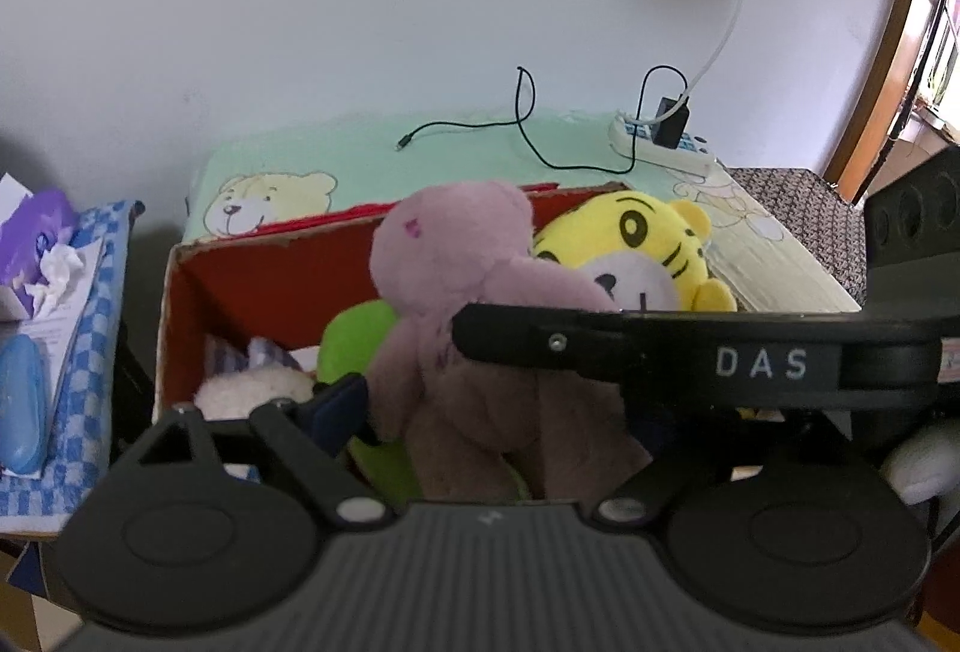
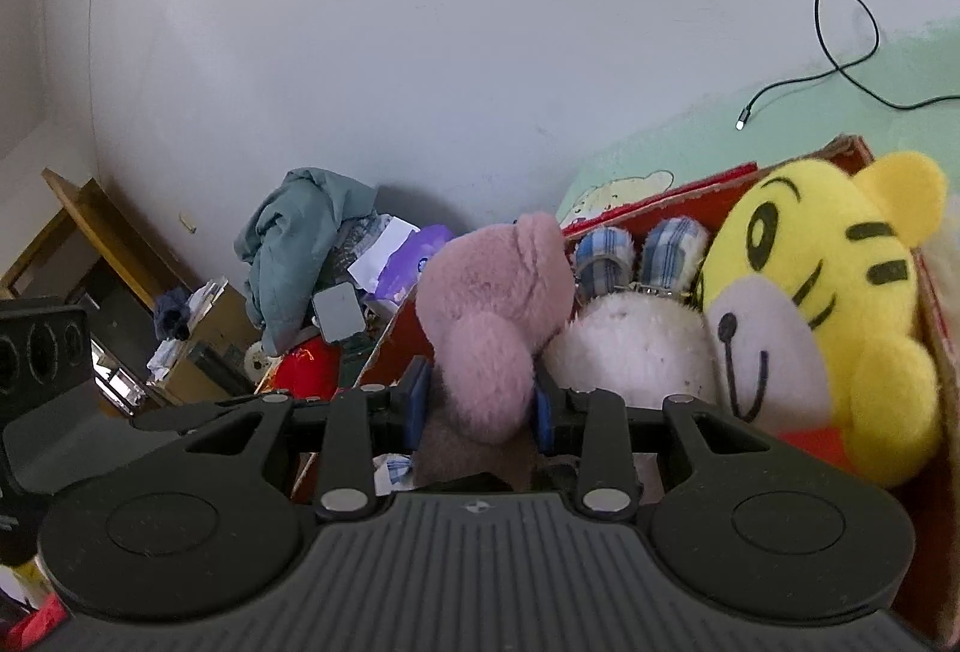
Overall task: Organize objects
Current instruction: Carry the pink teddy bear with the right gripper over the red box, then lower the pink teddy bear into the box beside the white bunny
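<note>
**Pink bear held over the toy box**

Pink plush bear [image 2: 486,304] sits between the blue pads [image 2: 415,406] of the right gripper [image 2: 480,409], which is clamped on its body just under the head. In the left wrist view the same bear [image 1: 456,292] stands upright at the front of the red cardboard box [image 1: 252,274], with the right gripper's arm crossing in front of its chest. The left gripper [image 1: 480,412] has its fingers set wide apart around the bear's lower body and grips nothing.

Beside the bear in the box lie a yellow tiger plush [image 2: 828,316], a white plush with plaid ears [image 2: 636,346] and a green plush [image 1: 354,334].

The bear looks light and very soft, so the pads sink into the pile and it will likely sag or swing if held by a limb. The torso is the safest hold; fur gives fair friction, and nothing about it appears fragile. Crowding from the neighbouring toys may snag it.
</note>
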Demonstrator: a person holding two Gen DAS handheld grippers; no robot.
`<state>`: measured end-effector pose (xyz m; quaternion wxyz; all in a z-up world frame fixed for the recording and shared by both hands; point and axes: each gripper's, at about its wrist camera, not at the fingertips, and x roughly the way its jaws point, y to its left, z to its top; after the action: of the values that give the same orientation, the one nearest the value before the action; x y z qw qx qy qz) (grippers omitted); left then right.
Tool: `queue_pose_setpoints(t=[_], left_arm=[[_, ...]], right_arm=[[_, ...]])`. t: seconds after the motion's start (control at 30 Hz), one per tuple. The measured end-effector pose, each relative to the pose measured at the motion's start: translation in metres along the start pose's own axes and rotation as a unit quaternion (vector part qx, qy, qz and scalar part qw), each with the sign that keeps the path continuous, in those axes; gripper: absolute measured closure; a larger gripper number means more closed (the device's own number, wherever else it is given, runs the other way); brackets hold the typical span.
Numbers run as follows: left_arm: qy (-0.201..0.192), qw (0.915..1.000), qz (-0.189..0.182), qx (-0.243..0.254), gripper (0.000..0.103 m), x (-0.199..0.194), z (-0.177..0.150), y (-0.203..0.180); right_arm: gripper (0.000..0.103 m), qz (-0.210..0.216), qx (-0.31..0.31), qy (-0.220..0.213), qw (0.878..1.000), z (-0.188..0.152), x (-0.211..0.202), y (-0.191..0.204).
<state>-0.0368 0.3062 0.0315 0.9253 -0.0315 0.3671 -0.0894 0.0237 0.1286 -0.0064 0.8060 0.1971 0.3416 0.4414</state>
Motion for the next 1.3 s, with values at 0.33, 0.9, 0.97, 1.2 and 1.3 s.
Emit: queue_pose_setpoints(t=[0.33,0.9,0.97,1.2,1.3], left_arm=[[0.03,0.9991,0.005,-0.029,0.008,0.028,0.004,0.014],[0.046,0.9988,0.013,-0.01,0.0,0.038,0.001,0.005],[0.046,0.9988,0.012,-0.006,0.0,0.039,0.001,0.005],[0.046,0.9984,0.024,0.02,0.0,0.043,-0.001,-0.001],[0.046,0.9984,0.023,0.024,0.0,0.044,0.0,0.0]], right_arm=[[0.069,-0.01,-0.006,-0.02,1.0,-0.001,0.016,-0.002],[0.069,0.009,0.048,-0.026,0.998,-0.002,-0.003,-0.012],[0.069,0.011,0.048,-0.024,0.998,-0.001,-0.004,-0.013],[0.068,0.015,0.054,-0.018,0.998,-0.001,-0.01,-0.016],[0.068,0.016,0.054,-0.019,0.998,0.0,-0.013,-0.016]])
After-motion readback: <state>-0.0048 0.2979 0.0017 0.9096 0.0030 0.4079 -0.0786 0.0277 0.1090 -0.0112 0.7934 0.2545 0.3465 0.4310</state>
